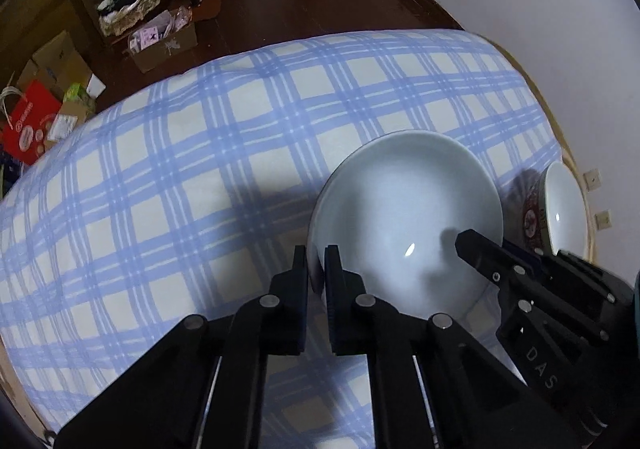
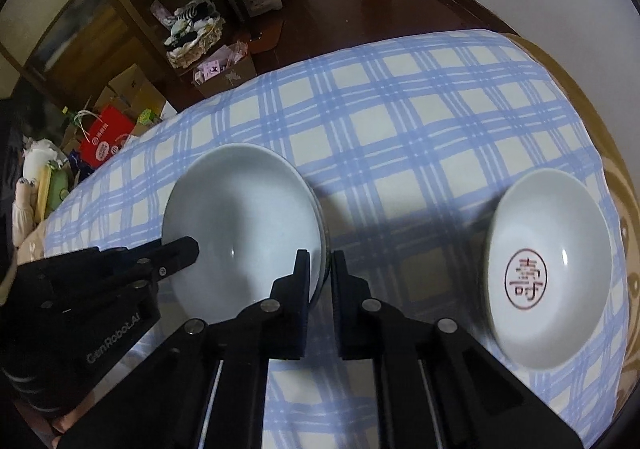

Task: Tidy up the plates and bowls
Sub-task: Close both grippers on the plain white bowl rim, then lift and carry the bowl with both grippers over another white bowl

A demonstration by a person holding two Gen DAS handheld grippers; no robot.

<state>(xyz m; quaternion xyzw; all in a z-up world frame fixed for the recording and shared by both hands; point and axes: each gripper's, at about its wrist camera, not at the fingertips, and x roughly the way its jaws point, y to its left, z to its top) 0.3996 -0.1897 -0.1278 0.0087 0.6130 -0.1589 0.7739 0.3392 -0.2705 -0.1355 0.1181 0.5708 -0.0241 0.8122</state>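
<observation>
Both grippers' fingers (image 1: 300, 273) clamp opposite rims of the pale plate (image 1: 404, 217) on the checked cloth (image 1: 200, 169).

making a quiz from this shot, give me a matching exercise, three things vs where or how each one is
Things:
1. plain plate
2. marked bowl
3. left gripper

States:
A. red character inside, standing free on the cloth
B. clamped on the plate's left rim
C. gripped at both sides

Pairs: 1-C, 2-A, 3-B
</observation>
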